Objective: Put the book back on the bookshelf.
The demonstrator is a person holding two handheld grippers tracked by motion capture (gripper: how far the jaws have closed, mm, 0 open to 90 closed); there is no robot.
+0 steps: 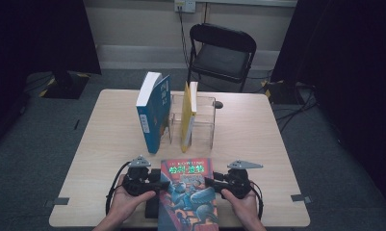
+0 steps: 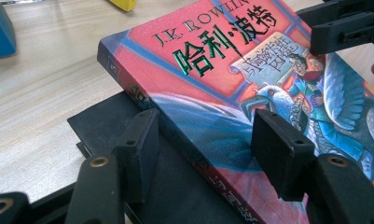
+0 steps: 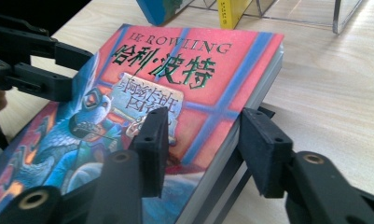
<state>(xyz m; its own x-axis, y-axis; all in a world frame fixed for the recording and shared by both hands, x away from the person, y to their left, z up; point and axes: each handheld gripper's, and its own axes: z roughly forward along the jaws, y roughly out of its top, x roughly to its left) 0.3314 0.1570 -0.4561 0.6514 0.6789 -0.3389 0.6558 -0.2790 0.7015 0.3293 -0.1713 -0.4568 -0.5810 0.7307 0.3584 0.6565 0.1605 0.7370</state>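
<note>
Harry Potter paperback (image 1: 188, 192) is seen lying face up at the near edge of the wooden table (image 1: 258, 139), resting partly on a black pad (image 2: 100, 122) that raises it off the wood; it is judged to be thick and fairly heavy, stiff enough across the cover to be lifted flat yet likely to sag or fan open if taken by one corner, and its glossy cover is expected to be slippery under the pads; a hold at the two long edges, one from each side, is judged best (the raised position on the pad leaves room for a lower jaw beneath). The left gripper (image 1: 158, 184) is held at the spine side of the book, its jaws spread apart on either side of that edge in the left gripper view, one over the cover and one beside the spine above the pad, no pressing on the book being visible; the right gripper (image 1: 211, 183) is held at the opposite, page-edge side, its jaws likewise apart and straddling that edge without a clear pinch. Farther back, a blue book (image 1: 153, 111) and a yellow book (image 1: 188, 115) are stood upright in a clear rack (image 1: 206, 115), well apart from the paperback.
</note>
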